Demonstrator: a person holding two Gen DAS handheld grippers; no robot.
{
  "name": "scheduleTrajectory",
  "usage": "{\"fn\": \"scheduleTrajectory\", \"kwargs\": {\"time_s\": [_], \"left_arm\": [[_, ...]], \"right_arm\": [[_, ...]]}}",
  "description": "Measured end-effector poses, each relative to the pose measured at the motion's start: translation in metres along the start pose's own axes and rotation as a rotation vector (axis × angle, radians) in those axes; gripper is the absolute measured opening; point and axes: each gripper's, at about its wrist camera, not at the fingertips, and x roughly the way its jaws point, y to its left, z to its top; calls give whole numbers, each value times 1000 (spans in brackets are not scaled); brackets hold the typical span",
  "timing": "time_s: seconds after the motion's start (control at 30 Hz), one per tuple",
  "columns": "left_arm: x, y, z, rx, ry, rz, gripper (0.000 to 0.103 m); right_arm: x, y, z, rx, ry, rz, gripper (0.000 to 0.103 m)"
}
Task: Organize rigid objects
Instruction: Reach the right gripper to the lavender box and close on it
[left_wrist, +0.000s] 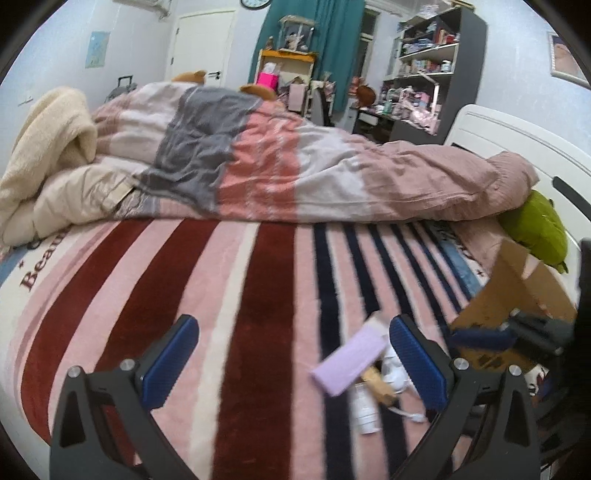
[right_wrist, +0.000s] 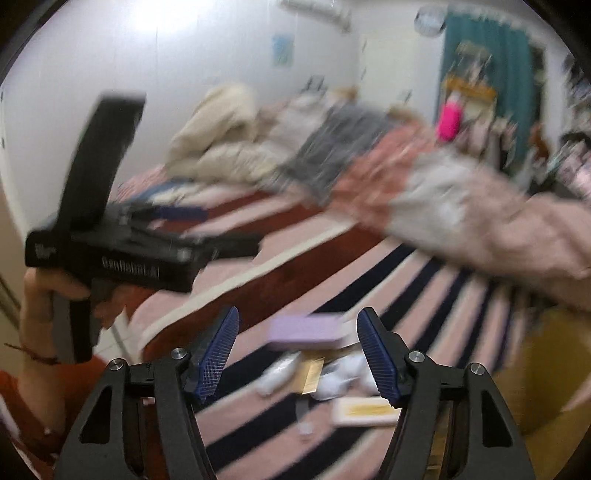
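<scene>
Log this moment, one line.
phase: approach | left gripper: open, empty | right gripper: open, empty | target: purple box on bed | cardboard box: right

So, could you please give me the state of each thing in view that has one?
left gripper: open, empty
right gripper: open, nothing between its fingers
lilac box: lying flat on the striped blanket
white bottle: lying on its side
cardboard box: open, flaps up
quilt: rumpled
</scene>
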Motion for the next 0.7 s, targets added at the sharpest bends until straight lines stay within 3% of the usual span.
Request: {"fn": "scheduleTrajectory", "kwargs": {"time_s": [0.07, 0.27, 0.53, 0.7], "left_arm": [[8, 11, -5, -6, 22, 7, 102], [15, 37, -13, -46, 55, 4, 102], [7, 49, -13, -64, 52, -25, 102], [11, 57, -15, -70, 69, -32, 102]], "right_arm": [[36, -1, -2, 36, 69, 27, 64], [95, -37, -13, 253, 214, -57, 64], [125, -51, -1, 315, 188, -34, 65], [154, -39, 14, 295, 202, -32, 78]]}}
